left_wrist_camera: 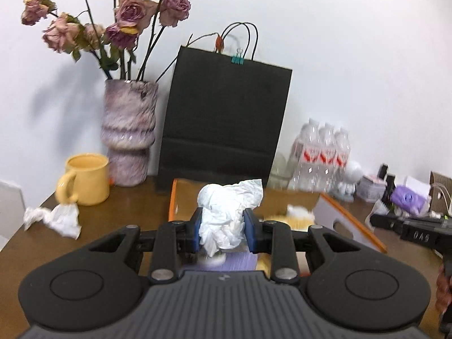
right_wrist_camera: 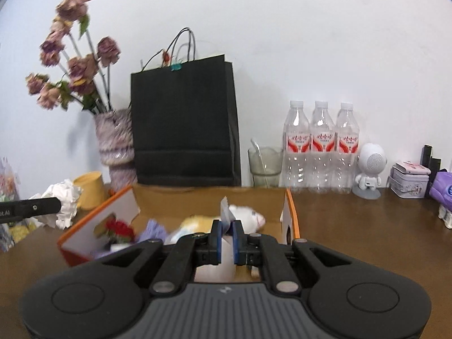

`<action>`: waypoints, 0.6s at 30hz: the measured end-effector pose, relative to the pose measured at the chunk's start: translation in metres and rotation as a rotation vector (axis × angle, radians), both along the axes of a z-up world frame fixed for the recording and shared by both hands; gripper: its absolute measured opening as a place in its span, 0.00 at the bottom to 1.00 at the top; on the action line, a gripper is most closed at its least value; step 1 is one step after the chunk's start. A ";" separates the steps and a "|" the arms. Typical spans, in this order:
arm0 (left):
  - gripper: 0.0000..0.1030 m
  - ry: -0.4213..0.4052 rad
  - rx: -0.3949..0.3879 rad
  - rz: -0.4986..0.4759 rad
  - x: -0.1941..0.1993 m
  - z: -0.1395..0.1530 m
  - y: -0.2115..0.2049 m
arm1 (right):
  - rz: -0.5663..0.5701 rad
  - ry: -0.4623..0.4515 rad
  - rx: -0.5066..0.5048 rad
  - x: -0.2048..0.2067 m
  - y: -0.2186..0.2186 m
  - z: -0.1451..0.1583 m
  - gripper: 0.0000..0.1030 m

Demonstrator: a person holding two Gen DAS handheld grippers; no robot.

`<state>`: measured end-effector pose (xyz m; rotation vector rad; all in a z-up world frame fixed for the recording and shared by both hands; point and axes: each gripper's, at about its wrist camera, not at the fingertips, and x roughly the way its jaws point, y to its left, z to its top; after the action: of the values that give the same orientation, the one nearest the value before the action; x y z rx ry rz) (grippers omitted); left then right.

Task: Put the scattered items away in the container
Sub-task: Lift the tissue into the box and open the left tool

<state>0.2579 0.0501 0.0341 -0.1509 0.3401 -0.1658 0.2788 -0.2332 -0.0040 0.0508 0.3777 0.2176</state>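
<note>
My left gripper (left_wrist_camera: 223, 231) is shut on a crumpled white tissue (left_wrist_camera: 228, 206), raised over the near end of an open cardboard box with orange-edged flaps (left_wrist_camera: 173, 197). In the right wrist view that gripper (right_wrist_camera: 62, 203) and its tissue (right_wrist_camera: 66, 195) show at the left, beside the box's left flap (right_wrist_camera: 96, 226). My right gripper (right_wrist_camera: 226, 240) is shut on a thin white packet (right_wrist_camera: 225, 212) that sticks up between the blue pads, above the box's near side. Inside lie a plush toy (right_wrist_camera: 248, 216), red flowers (right_wrist_camera: 120, 227) and a purple item (right_wrist_camera: 154, 228). Another crumpled tissue (left_wrist_camera: 60, 217) lies on the table.
A yellow mug (left_wrist_camera: 84, 179), a vase of dried roses (left_wrist_camera: 128, 130) and a black paper bag (left_wrist_camera: 223, 118) stand behind the box. Right of it are a glass (right_wrist_camera: 265, 163), three water bottles (right_wrist_camera: 320, 147), a white figurine (right_wrist_camera: 368, 169), a tin (right_wrist_camera: 408, 179) and a purple pack (right_wrist_camera: 442, 188).
</note>
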 end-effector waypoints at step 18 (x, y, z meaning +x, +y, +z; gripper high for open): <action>0.29 0.117 -0.005 0.052 0.098 -0.033 -0.022 | -0.028 0.139 0.010 0.097 -0.001 -0.033 0.06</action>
<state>0.3562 0.0279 0.0016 -0.1750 0.4517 -0.1067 0.3755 -0.2346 -0.0368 0.0816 0.5145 0.1891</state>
